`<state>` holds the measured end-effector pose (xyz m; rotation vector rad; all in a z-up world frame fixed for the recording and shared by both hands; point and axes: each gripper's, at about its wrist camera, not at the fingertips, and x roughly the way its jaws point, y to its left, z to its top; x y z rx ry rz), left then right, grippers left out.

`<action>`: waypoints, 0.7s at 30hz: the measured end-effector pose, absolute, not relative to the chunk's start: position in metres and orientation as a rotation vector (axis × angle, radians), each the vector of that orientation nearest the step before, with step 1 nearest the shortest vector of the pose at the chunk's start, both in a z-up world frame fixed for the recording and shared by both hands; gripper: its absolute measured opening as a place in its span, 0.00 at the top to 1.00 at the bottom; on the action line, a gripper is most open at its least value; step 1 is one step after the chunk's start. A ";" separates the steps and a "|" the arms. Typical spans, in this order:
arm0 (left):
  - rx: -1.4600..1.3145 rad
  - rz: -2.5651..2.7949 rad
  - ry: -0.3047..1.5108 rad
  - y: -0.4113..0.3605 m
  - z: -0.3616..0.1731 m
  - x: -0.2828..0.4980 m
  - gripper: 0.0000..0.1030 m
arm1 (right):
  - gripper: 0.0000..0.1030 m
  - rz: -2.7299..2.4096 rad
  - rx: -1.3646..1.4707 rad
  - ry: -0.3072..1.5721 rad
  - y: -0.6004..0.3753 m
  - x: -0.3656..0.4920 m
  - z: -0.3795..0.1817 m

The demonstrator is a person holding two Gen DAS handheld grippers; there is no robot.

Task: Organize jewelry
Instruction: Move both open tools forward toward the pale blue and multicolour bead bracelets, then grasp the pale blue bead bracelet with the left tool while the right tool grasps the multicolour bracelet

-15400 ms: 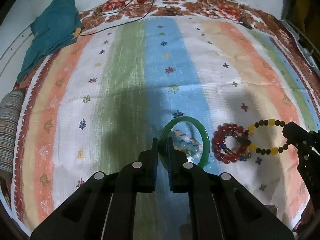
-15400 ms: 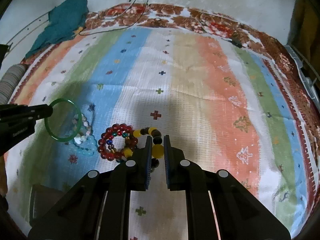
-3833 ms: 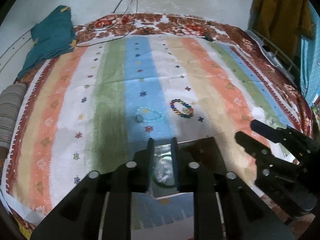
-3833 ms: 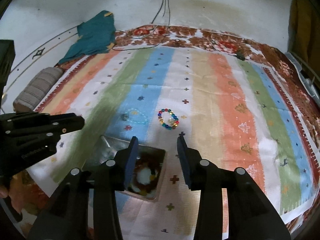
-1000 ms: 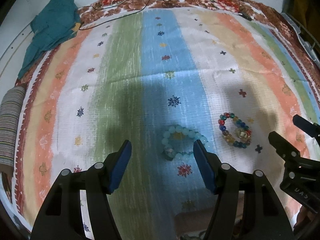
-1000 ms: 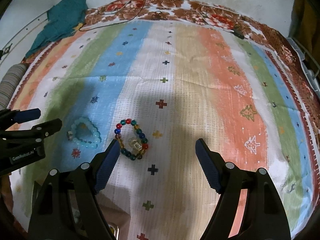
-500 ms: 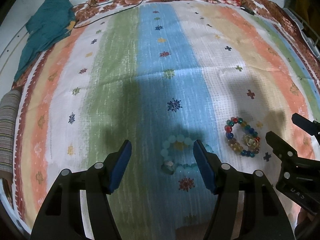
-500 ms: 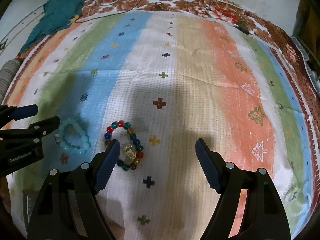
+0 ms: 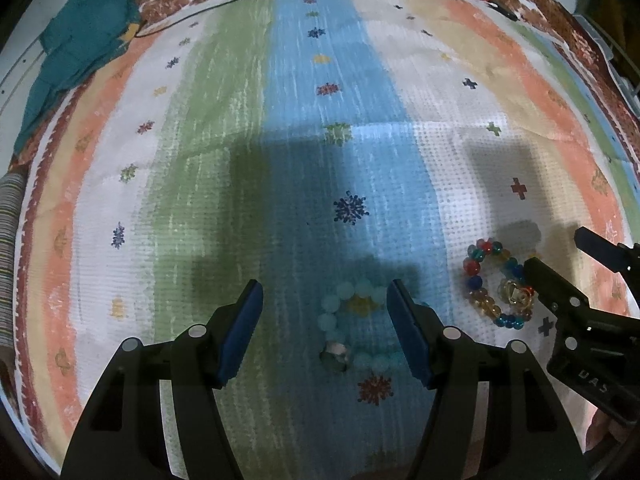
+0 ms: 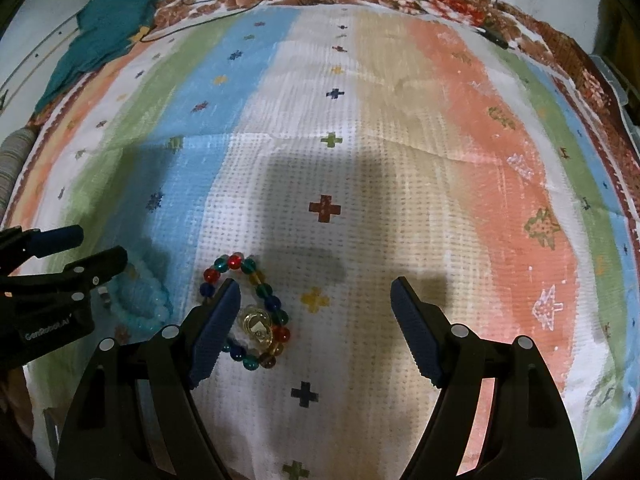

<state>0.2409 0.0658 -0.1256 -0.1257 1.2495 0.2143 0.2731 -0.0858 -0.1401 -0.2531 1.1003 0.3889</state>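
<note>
A pale turquoise bead bracelet (image 9: 352, 320) with a silvery charm lies on the blue stripe of the striped cloth (image 9: 304, 120). My left gripper (image 9: 324, 300) hovers over it, open, and most of the bracelet shows between its fingers. A multicoloured bead bracelet (image 10: 256, 312) with a clear gold charm lies to its right on the white stripe. My right gripper (image 10: 316, 296) is open; its left finger (image 10: 216, 320) covers that bracelet's left edge. The turquoise bracelet (image 10: 140, 300) also shows beside the left gripper (image 10: 72, 256) in the right wrist view. Nothing is held.
A teal cloth (image 9: 80, 40) lies at the far left corner, with a black cable (image 9: 208, 12) running along the cloth's patterned far border. A striped roll (image 9: 10, 248) sits at the left edge. A small dark object (image 10: 494, 36) rests near the far right border.
Both grippers have sunk and moved forward toward the bracelets, which now appear larger and lower in each view. Their jaws stay equally wide.
</note>
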 end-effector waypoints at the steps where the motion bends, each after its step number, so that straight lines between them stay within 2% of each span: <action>1: -0.127 0.213 1.252 0.066 -0.126 0.241 0.38 | 0.25 0.387 -0.257 1.104 -0.084 0.274 -0.142; 14: -0.097 0.199 1.307 0.063 -0.144 0.243 0.36 | 0.25 0.371 -0.285 1.126 -0.073 0.280 -0.161; 20: -0.089 0.188 1.312 0.063 -0.150 0.243 0.43 | 0.25 0.374 -0.295 1.118 -0.071 0.279 -0.164; 21: -0.083 0.189 1.307 0.063 -0.150 0.243 0.48 | 0.25 0.375 -0.294 1.118 -0.072 0.279 -0.164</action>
